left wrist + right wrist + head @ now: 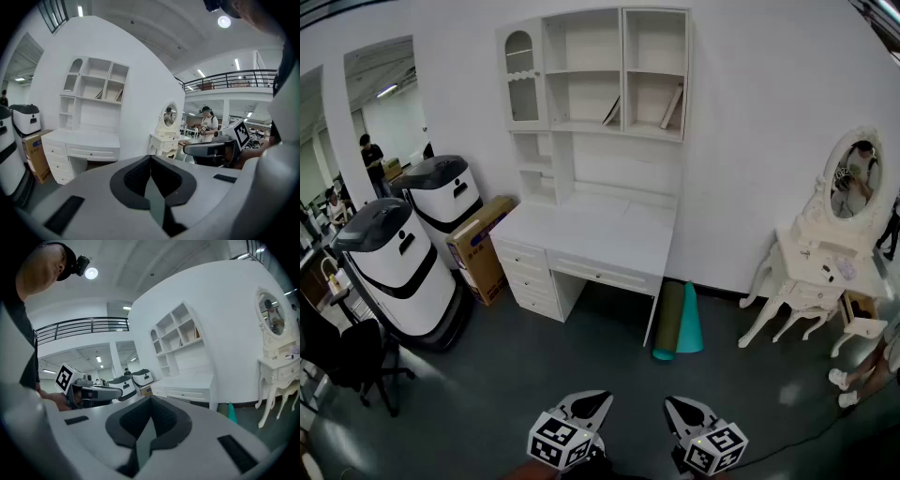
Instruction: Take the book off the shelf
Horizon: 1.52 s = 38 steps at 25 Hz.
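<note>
A white desk point(591, 234) with a hutch shelf point(619, 70) stands against the far wall. One thin book point(612, 111) leans in the shelf's middle compartment and another book point(672, 106) leans in the right one. Both books point(120, 95) also show small in the left gripper view. My left gripper point(586, 405) and right gripper point(682, 408) hang side by side at the bottom of the head view, far from the desk. In their own views the left gripper point(151, 158) and the right gripper point(151, 398) have their jaws together with nothing between them.
Two white robots point(394, 258) and a cardboard box point(478, 246) stand left of the desk. Rolled mats point(678, 323) lean under its right end. A white vanity table point(820, 272) with an oval mirror is at the right. A black office chair point(356, 361) is near left.
</note>
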Motion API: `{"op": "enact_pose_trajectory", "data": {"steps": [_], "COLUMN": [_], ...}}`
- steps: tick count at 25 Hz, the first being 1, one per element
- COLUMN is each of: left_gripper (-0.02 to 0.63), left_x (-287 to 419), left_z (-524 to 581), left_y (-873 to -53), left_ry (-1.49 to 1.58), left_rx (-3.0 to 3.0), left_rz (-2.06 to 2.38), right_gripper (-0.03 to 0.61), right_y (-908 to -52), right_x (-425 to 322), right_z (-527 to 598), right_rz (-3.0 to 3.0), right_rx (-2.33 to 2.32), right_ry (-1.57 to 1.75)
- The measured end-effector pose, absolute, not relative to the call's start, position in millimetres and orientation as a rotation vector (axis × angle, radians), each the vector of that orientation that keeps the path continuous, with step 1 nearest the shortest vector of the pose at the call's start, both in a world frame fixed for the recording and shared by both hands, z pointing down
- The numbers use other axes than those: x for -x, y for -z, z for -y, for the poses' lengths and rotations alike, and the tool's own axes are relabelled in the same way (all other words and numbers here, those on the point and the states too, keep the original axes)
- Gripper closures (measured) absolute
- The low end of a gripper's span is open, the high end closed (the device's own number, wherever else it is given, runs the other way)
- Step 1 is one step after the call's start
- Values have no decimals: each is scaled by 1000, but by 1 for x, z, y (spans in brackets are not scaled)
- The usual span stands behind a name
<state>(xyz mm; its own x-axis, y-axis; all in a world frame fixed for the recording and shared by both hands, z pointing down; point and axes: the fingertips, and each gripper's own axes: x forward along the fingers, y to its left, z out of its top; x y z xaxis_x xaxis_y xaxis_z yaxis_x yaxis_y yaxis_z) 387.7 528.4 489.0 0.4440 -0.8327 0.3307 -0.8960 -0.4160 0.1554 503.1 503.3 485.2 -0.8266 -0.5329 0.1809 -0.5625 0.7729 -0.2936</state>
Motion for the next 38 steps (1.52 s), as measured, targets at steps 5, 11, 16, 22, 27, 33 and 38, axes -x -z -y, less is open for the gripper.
{"op": "enact_pose_trajectory", "data": {"steps": [5,11,16,22,27,33,38], "left_gripper": [603,603,603,603,603,603,603], "left_x": [-383,-377,-367,-351,-334,-307,-277], "left_z": [-521,-510,-491,-462,-430,-385,-364], "left_y": [-492,-496,-496,-509,-509,-503,-500], "left_ry": [-289,-294,-298,-236,-265,-252,-255], "left_rx": [-2387,-2384,-2382,-2322,-2353,-2392,-2408], "left_rz": [1477,1466,1456,1380,1390,1368,1347], "right_gripper": [552,551,551,549,549,549,549], "right_y": [-489,-497,-495,-503,-502,-494,-487], "right_x": [-498,-488,-478,-454,-430,-397,-357], "right_z": [-497,-488,-468,-443,-417,-379,-356], "right_rz": [2870,2858,2873,2848,2858,2856,2867], "right_rx": [-890,-880,-901,-883,-831,-826,-798], "right_ry": [-531,-545,-599,-677,-690,-665,-697]}}
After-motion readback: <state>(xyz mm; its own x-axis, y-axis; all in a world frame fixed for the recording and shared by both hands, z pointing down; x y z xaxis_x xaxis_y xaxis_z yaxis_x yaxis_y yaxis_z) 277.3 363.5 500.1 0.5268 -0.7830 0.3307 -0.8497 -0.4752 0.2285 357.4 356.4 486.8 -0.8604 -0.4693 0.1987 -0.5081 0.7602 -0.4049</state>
